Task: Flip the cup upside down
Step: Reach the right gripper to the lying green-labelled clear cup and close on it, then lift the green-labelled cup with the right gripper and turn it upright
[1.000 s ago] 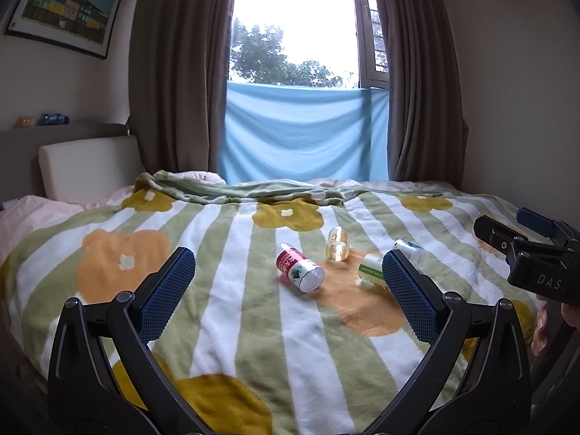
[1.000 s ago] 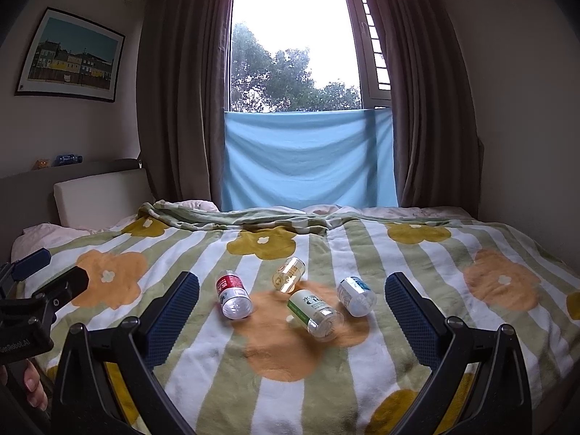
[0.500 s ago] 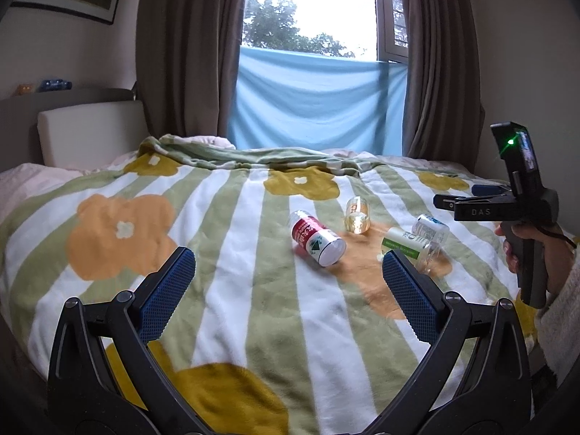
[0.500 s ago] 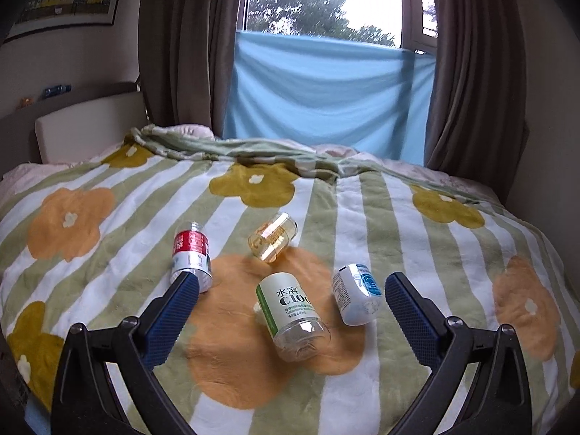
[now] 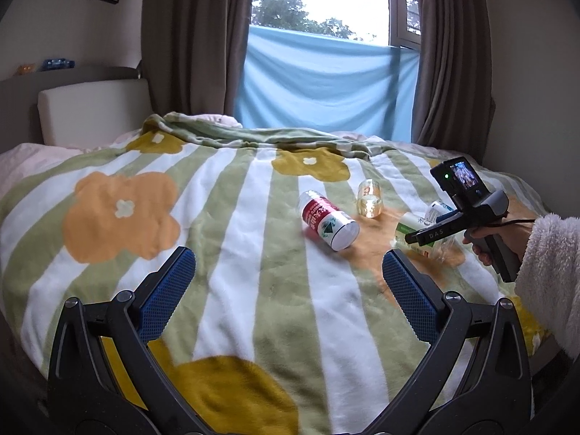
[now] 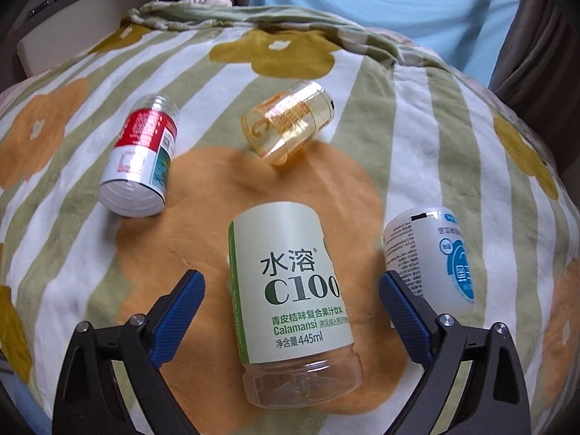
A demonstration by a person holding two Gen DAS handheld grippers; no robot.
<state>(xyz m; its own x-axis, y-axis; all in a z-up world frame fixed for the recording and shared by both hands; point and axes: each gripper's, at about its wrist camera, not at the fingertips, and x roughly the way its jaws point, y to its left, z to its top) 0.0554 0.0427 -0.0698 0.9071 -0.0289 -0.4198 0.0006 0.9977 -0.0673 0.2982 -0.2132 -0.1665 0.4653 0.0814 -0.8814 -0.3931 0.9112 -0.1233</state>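
Both the right gripper (image 6: 291,290) and left gripper (image 5: 286,277) gaped empty; the green-labelled cup (image 6: 293,297) lay sideways between red (image 6: 139,156), amber (image 6: 290,123) and blue (image 6: 431,257) cups

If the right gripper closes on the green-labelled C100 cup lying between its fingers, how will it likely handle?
The green C100 cup looks empty and clear-walled, so probably light and somewhat squeezable. Lying on its side on the plush blanket, it may roll if nudged. Its glossy label could slip against the right gripper pads.

Striped flower blanket (image 5: 253,253), brown curtains (image 5: 192,36), blue sheet (image 5: 319,79).
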